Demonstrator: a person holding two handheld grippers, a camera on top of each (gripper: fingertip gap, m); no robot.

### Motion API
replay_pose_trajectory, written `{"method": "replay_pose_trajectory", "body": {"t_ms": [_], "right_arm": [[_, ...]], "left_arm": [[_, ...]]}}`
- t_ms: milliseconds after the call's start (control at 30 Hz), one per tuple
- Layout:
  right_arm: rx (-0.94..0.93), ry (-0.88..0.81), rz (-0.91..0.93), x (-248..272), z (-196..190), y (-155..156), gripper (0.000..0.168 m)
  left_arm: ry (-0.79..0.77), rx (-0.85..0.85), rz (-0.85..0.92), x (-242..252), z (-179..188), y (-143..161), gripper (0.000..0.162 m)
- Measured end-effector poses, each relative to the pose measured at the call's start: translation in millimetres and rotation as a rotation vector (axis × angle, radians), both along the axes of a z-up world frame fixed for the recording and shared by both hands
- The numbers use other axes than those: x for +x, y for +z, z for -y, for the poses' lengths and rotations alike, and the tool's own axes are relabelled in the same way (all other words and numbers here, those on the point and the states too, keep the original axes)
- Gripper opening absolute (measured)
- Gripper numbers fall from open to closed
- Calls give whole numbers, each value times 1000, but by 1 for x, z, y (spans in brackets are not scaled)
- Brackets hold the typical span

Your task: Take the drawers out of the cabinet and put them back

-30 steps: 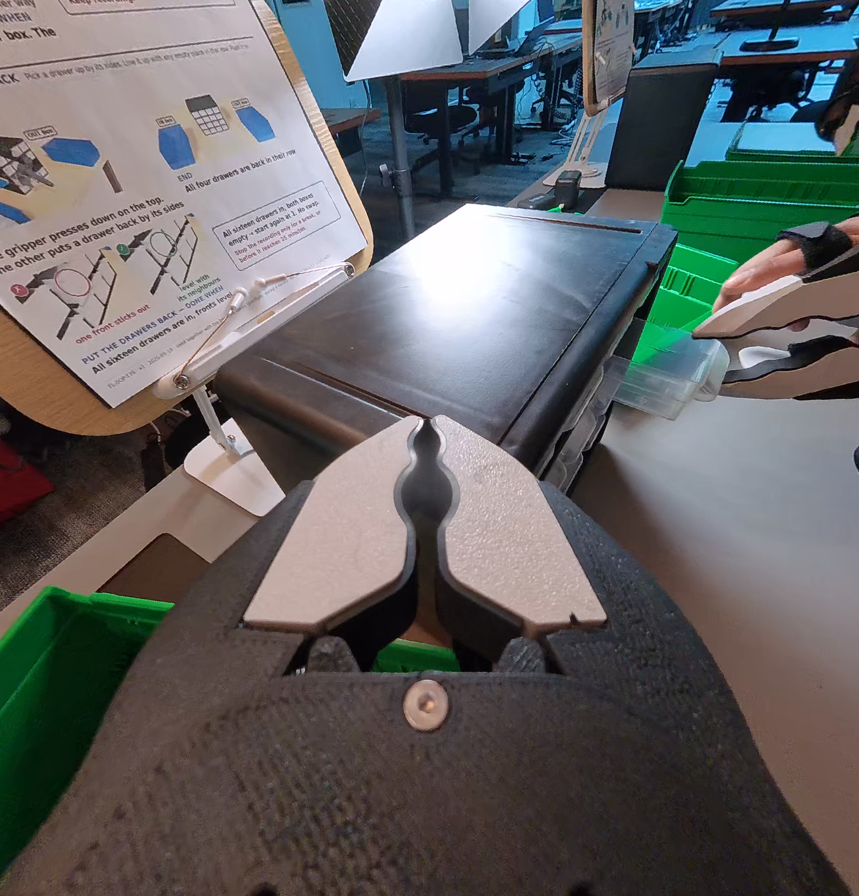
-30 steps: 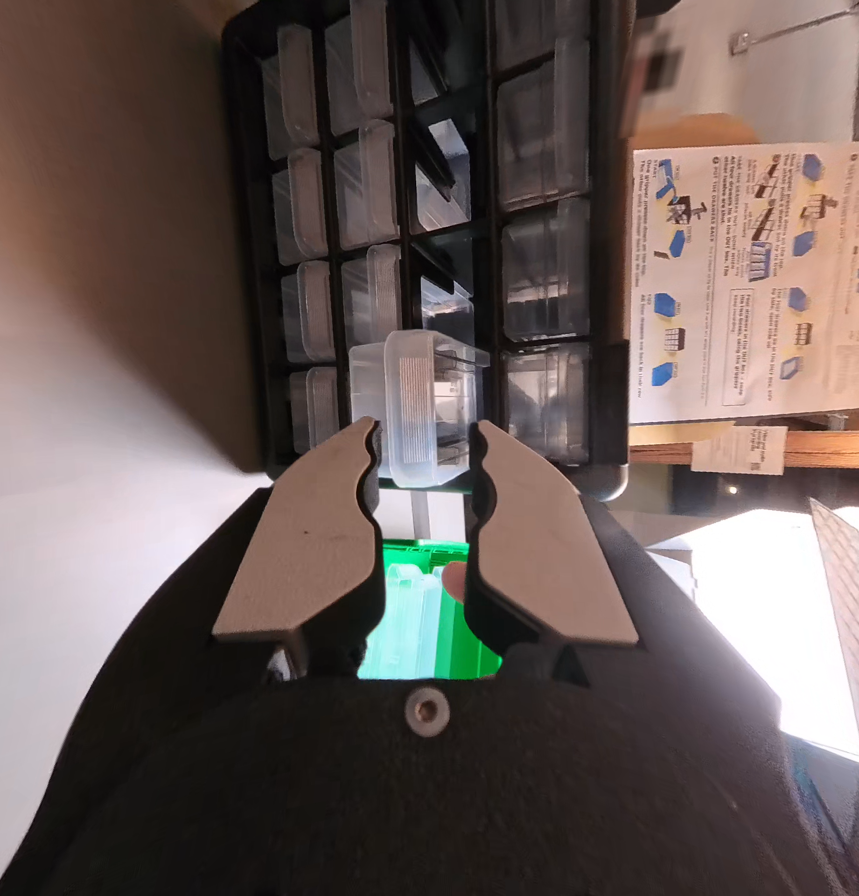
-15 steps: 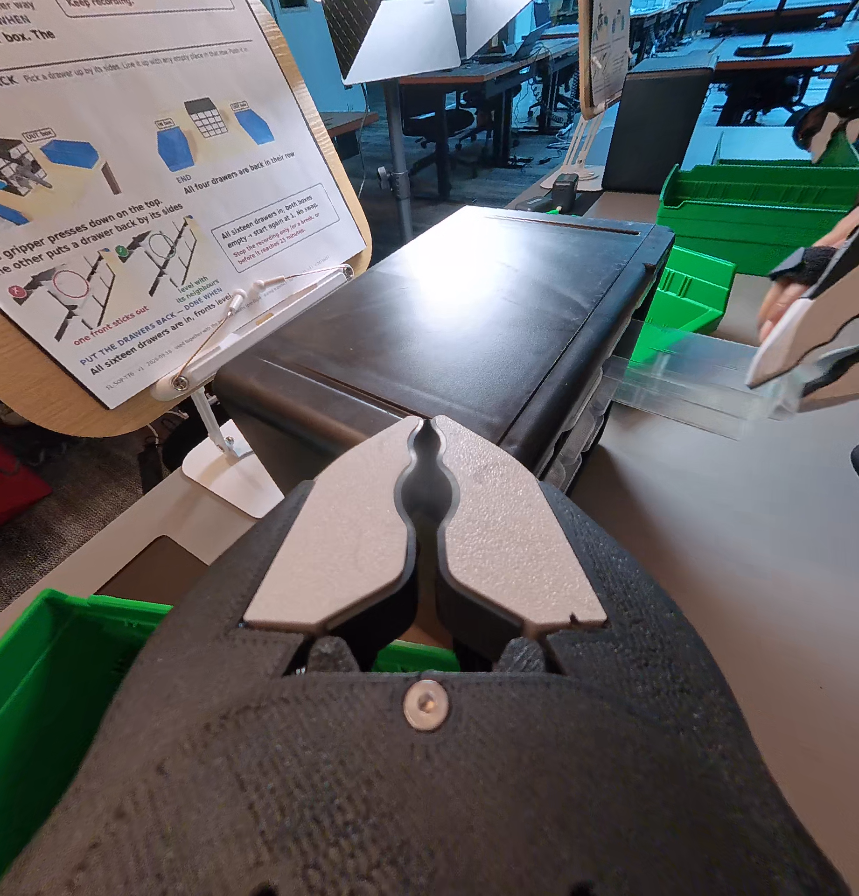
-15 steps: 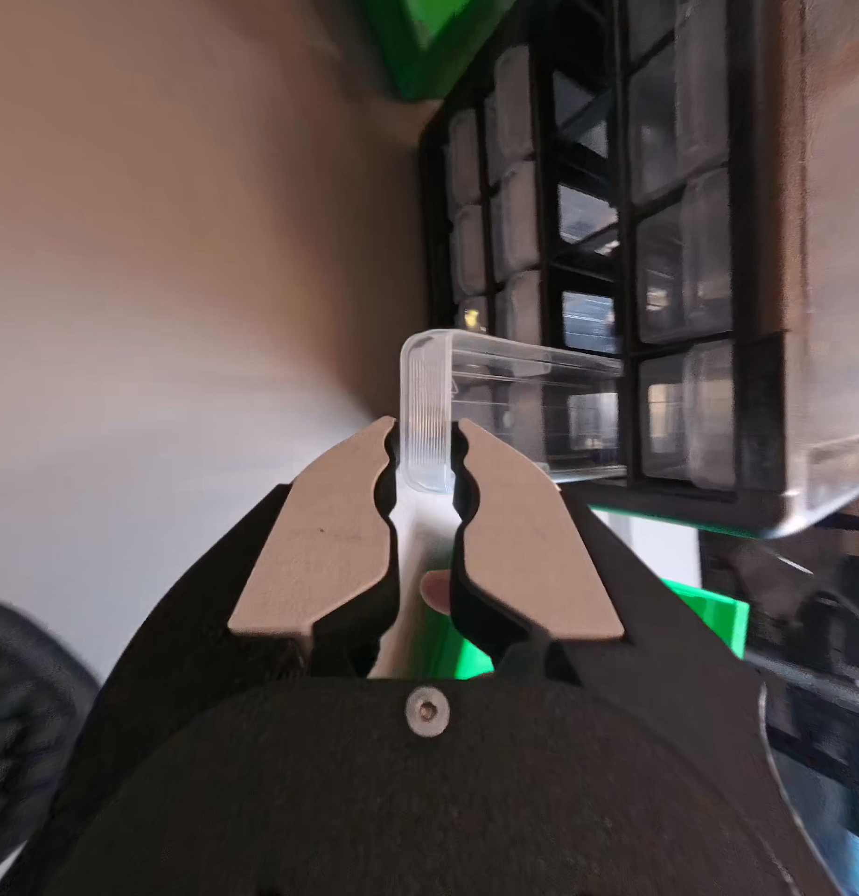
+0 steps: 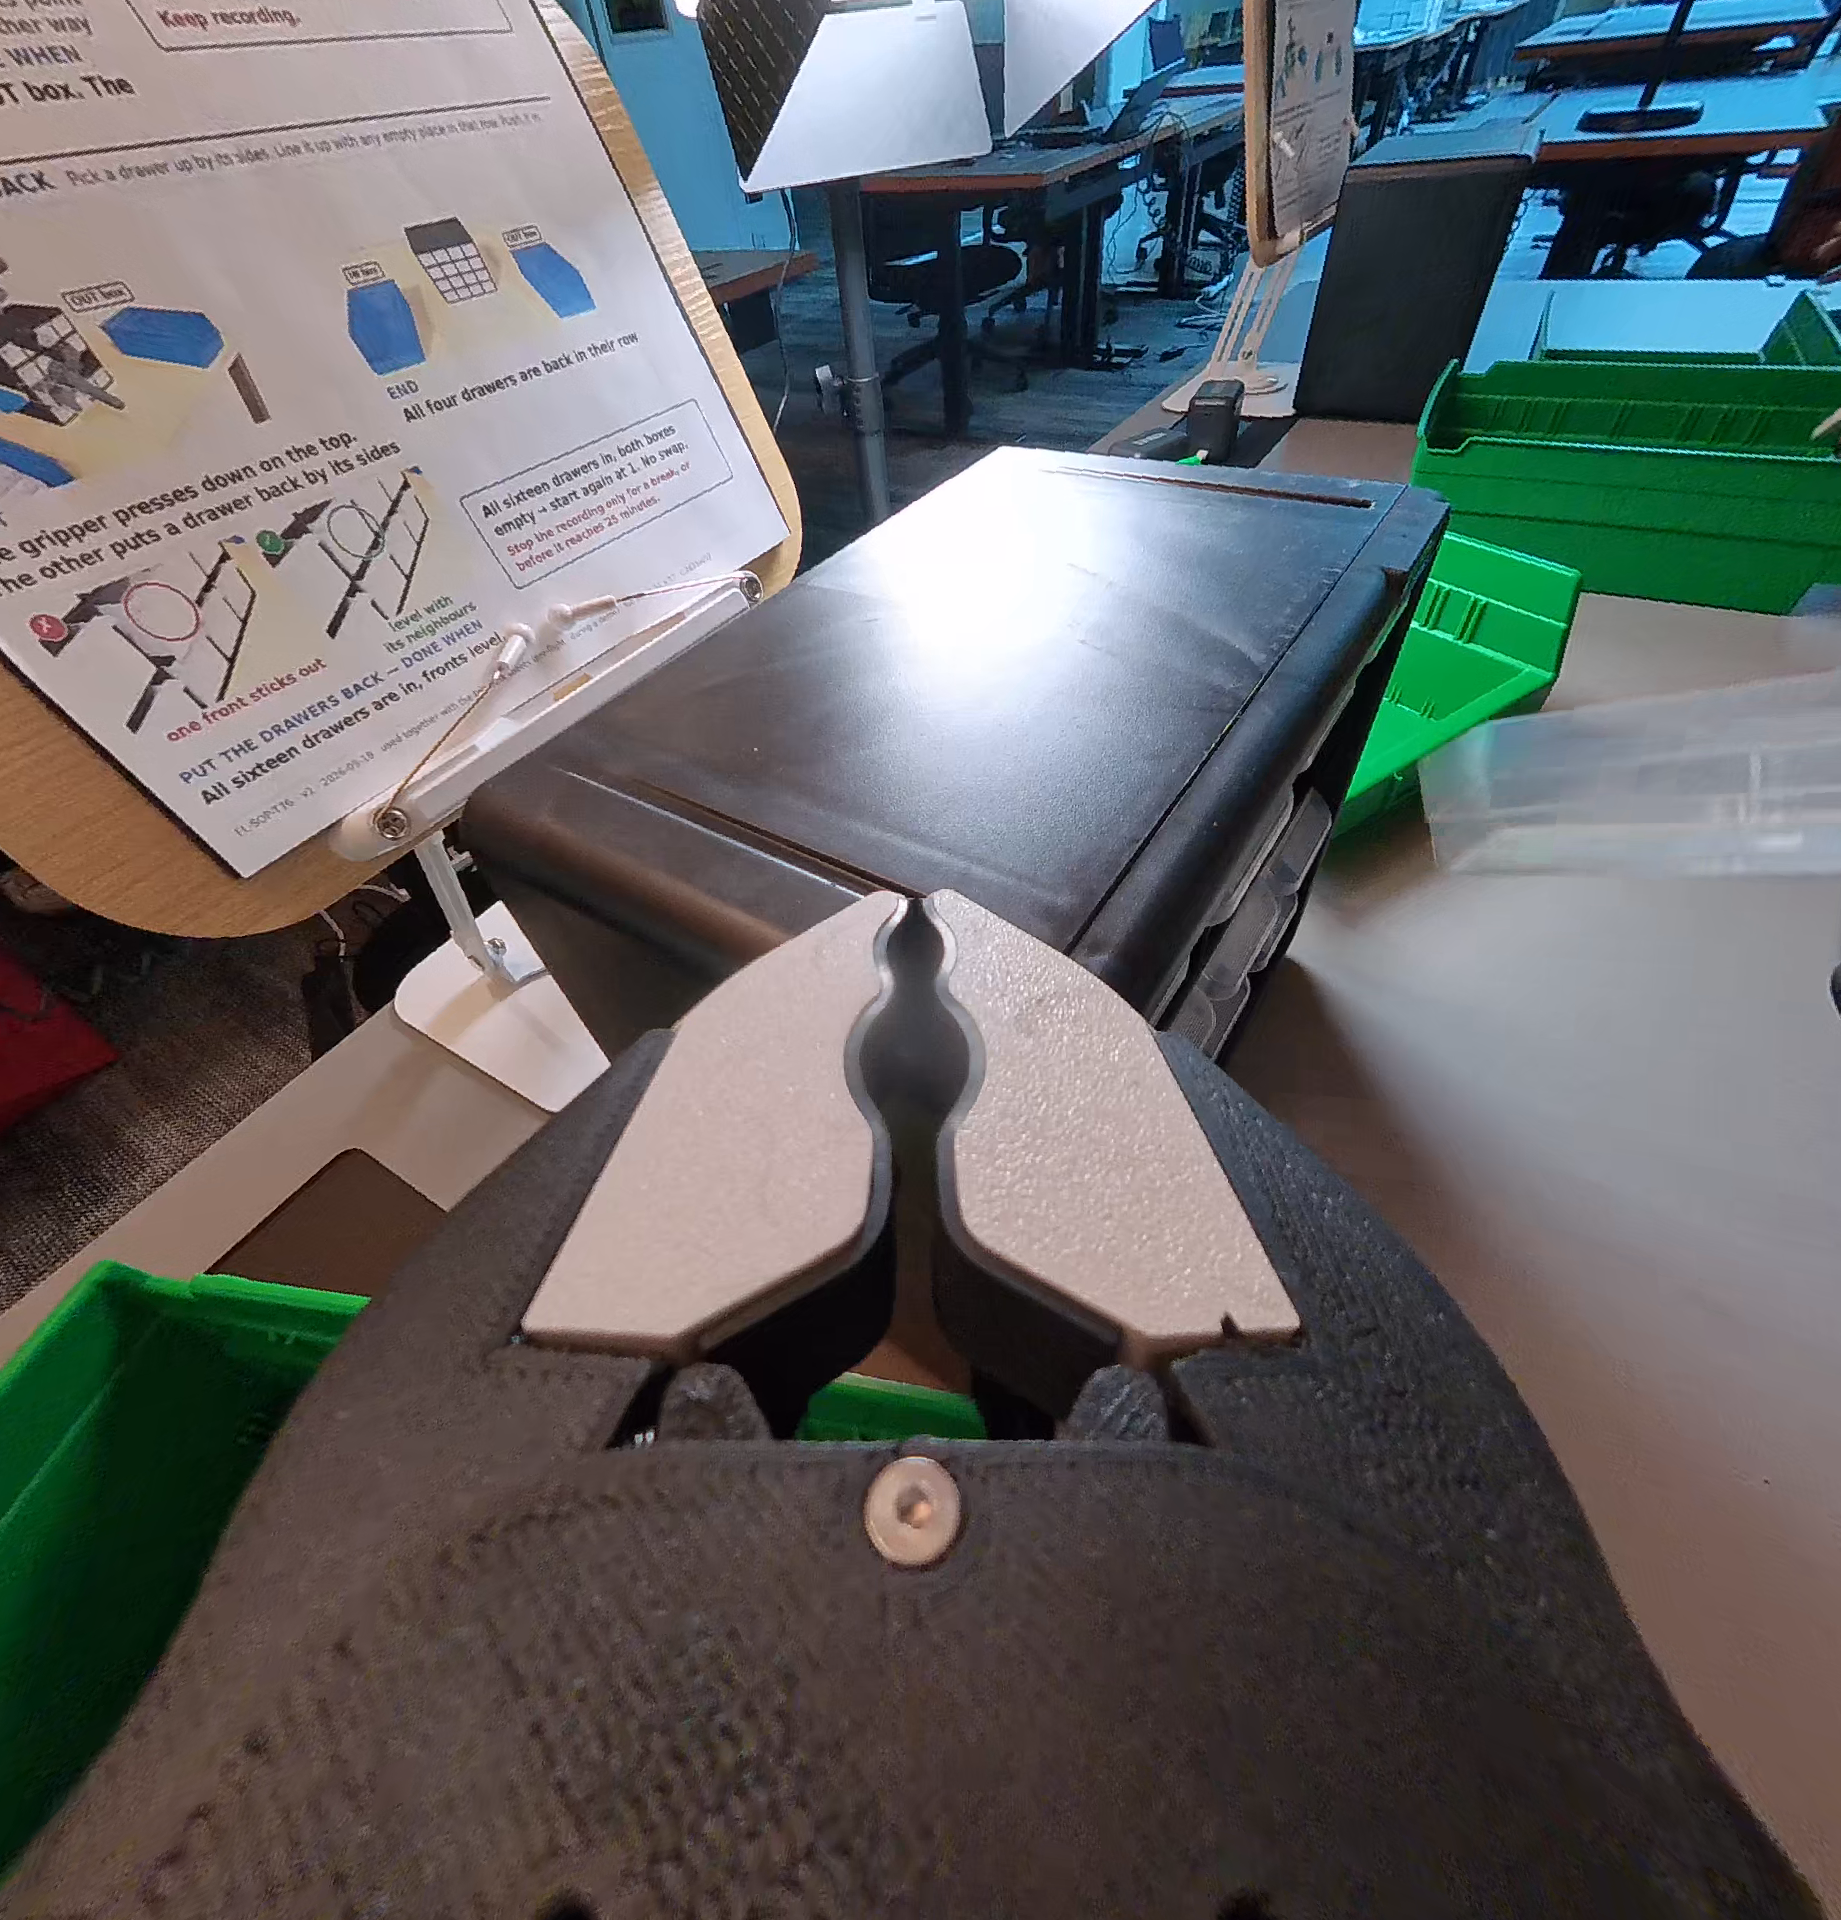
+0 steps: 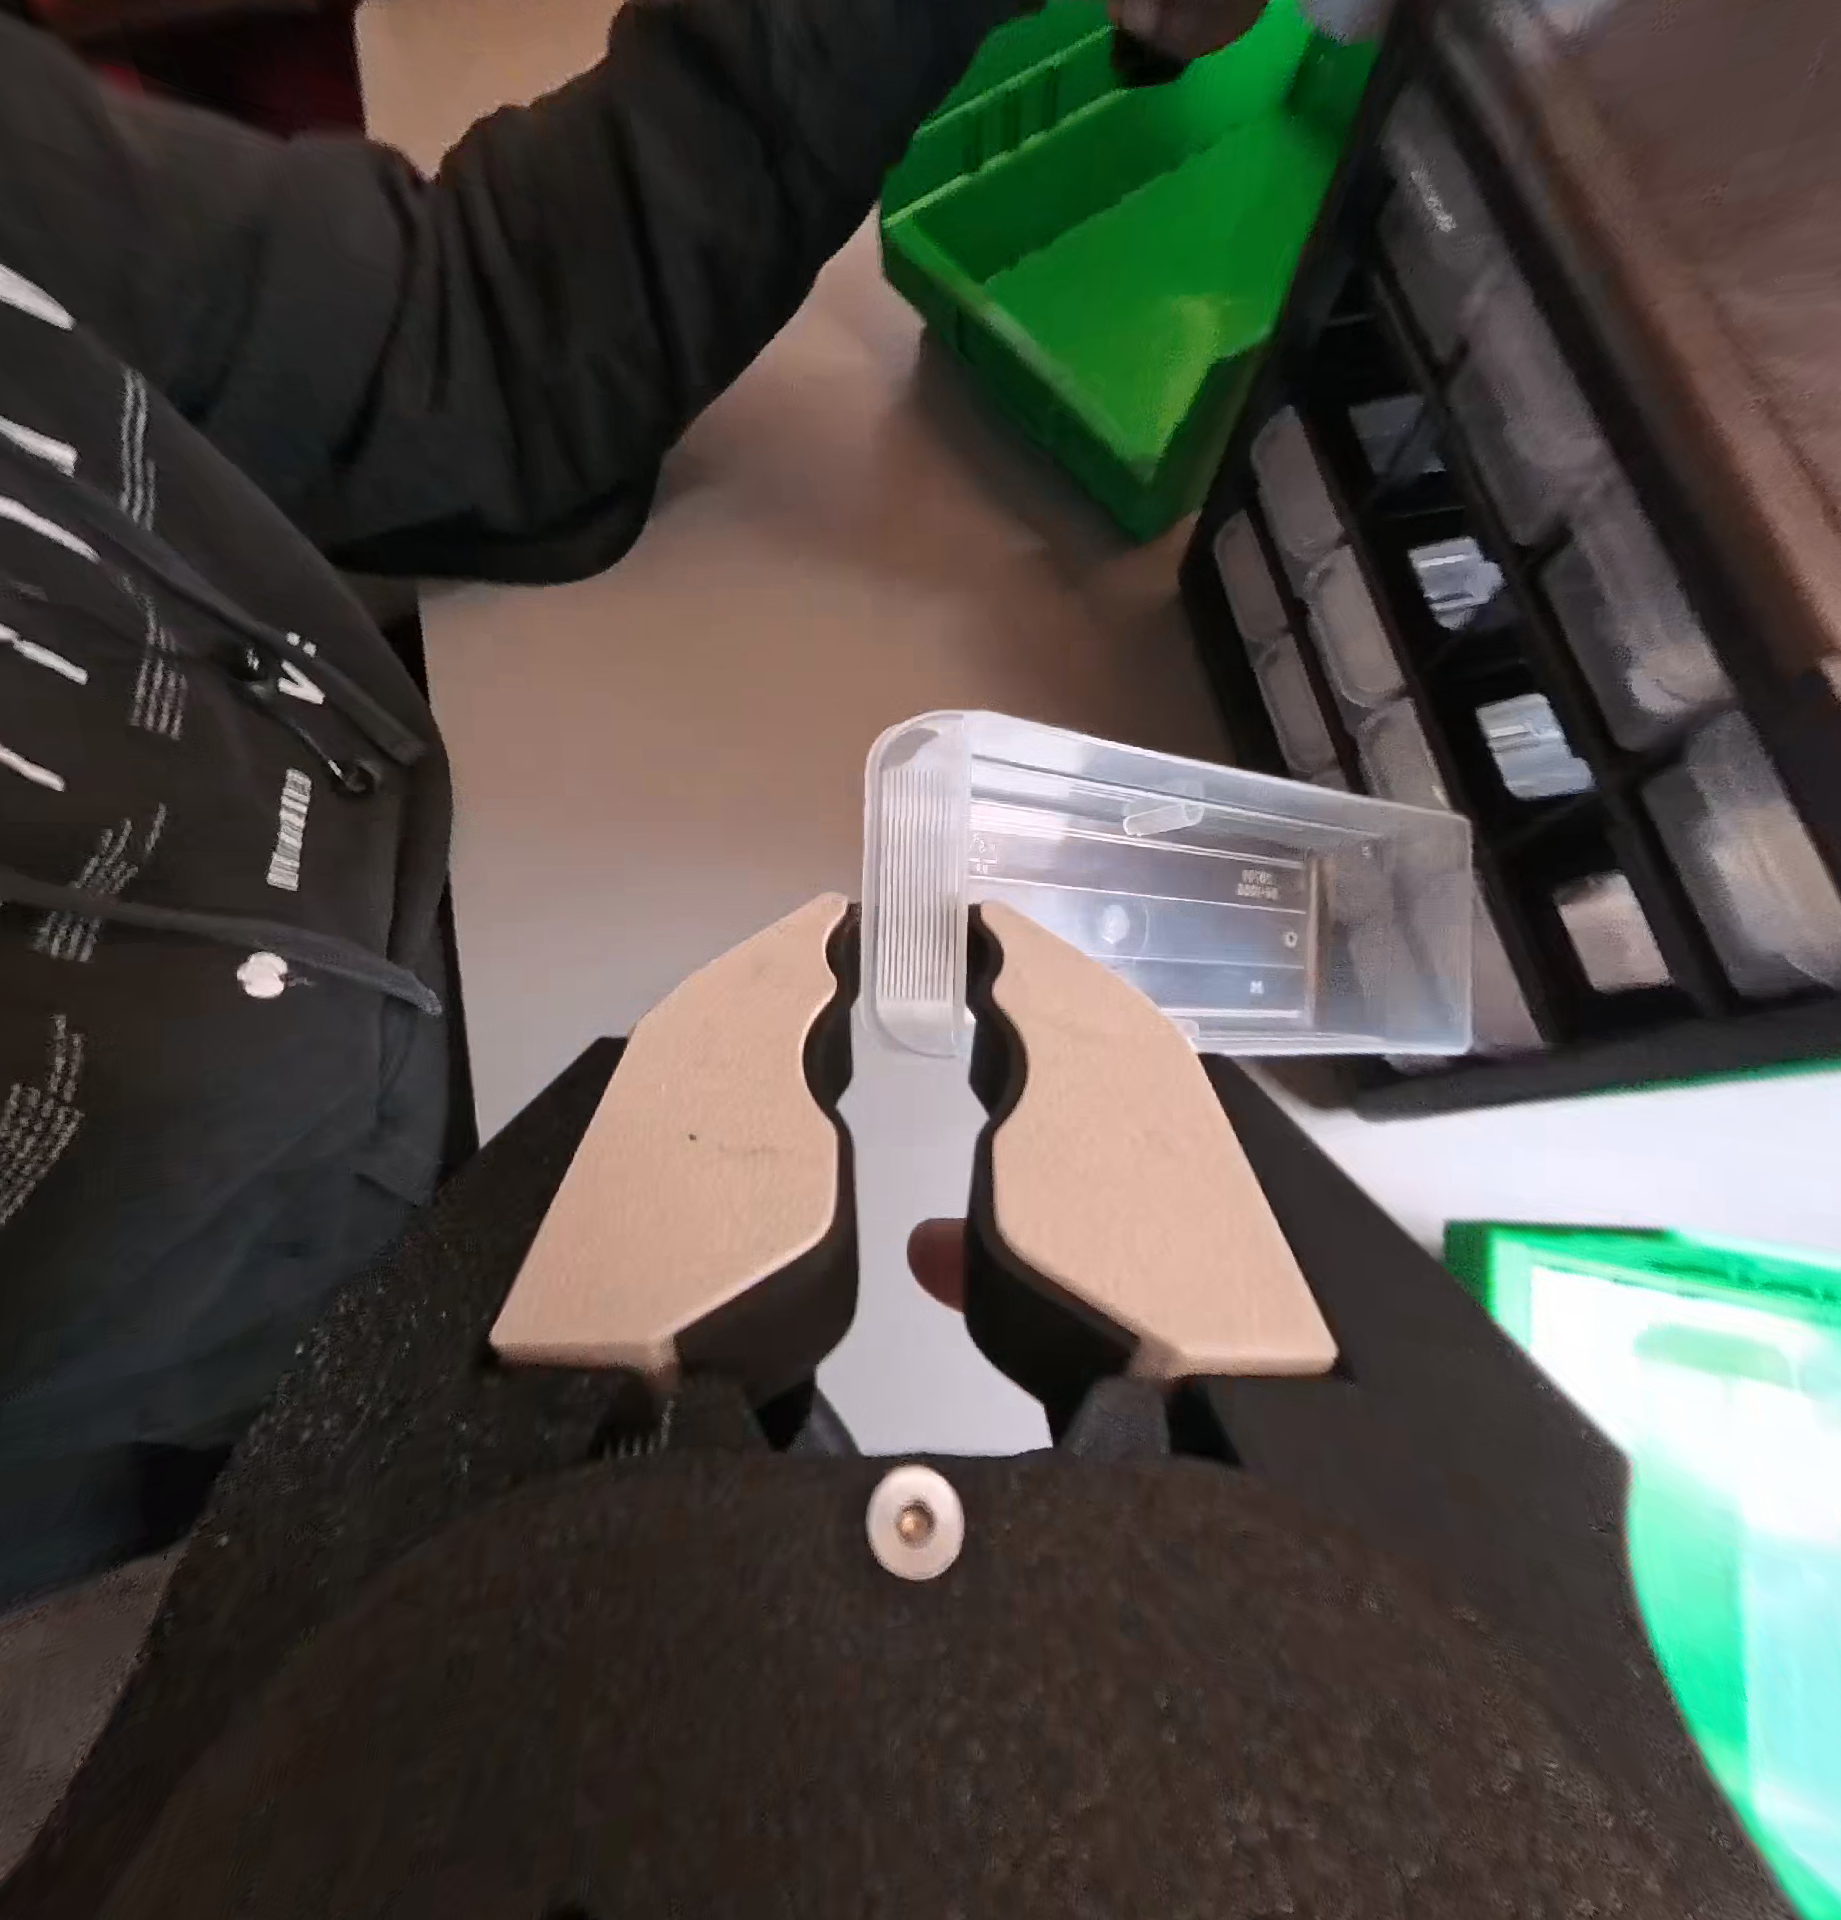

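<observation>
The right gripper (image 6: pixel 911 920) grasps a clear plastic drawer (image 6: pixel 1165 899), the black cabinet (image 6: pixel 1581 582) at two o'clock; the left gripper (image 5: pixel 914 914) is clenched, empty.

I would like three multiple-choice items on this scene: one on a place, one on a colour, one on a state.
1. Where is the clear drawer?
A. inside the cabinet
B. out of the cabinet, held by its front
C. in a bin

2. What colour are the bins?
A. blue
B. red
C. green

3. How is the left gripper?
A. shut, empty
B. wide open
C. holding a drawer

Key: 1 B, the right gripper clamps its ribbed front in the air; 2 C, bright green walls; 3 A, fingertips meet with nothing between.
</observation>
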State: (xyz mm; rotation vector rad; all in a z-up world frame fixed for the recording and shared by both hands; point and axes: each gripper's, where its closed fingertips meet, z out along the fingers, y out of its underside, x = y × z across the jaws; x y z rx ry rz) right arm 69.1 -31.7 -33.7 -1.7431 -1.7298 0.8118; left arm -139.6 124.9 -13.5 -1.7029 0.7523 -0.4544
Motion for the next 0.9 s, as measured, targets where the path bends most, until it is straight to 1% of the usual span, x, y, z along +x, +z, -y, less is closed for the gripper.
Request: {"method": "replay_pose_trajectory", "body": {"t_ms": [133, 200, 333, 467, 567, 667, 800, 900], "right_arm": [[-17, -196, 10, 19, -31, 7, 18], [-110, -292, 11, 28, -41, 6, 19], [-179, -479, 31, 51, -70, -4, 18], [-192, -727, 29, 78, -116, -14, 18], [-162, -916, 84, 103, -159, -35, 18], [-184, -1027, 186, 121, -194, -68, 18], [-218, -1087, 304, 129, -227, -110, 18], [-231, -1085, 380, 124, -238, -132, 19]], "left_arm": [[-1, 0, 3, 0, 0, 0, 0], [-1, 1, 3, 0, 0, 0, 0], [-1, 1, 3, 0, 0, 0, 1], [-1, 1, 3, 0, 0, 0, 0], [0, 2, 2, 0, 0, 0, 0], [4, 7, -4, 0, 0, 0, 0], [5, 11, -9, 0, 0, 0, 0], [-1, 10, -5, 0, 0, 0, 0]]}}
